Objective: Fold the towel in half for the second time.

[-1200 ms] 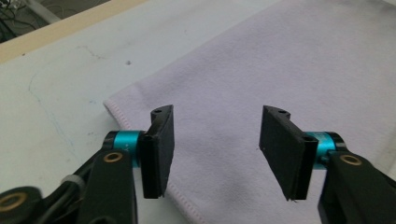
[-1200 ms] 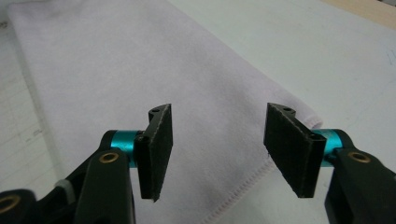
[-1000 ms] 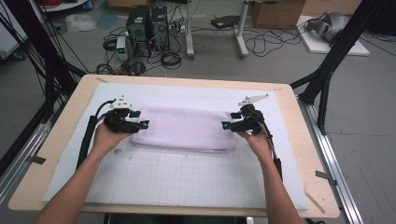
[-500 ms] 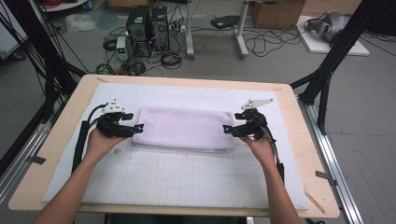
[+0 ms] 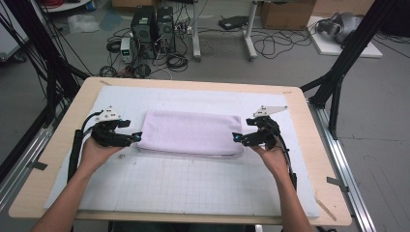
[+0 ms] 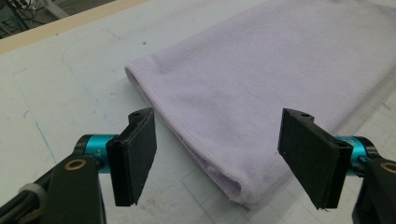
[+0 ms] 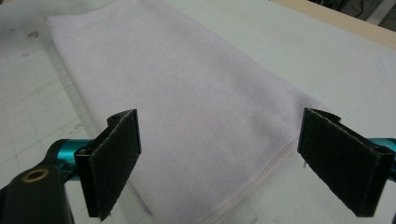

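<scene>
Our folded towel lies mid-surface. We hold the left tool and right tool with jaws spread wide and empty at its short ends. Pinching just the top layer could undo the fold, we think.

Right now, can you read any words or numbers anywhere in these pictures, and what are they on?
No text can be read anywhere.
Towel: plain lilac, no label showing.
Mat under it: thin grid lines, no numbers.
Left tongs and right tongs: plain black pads, no marks.
Computer towers on the floor: too small and blurred to read.
</scene>
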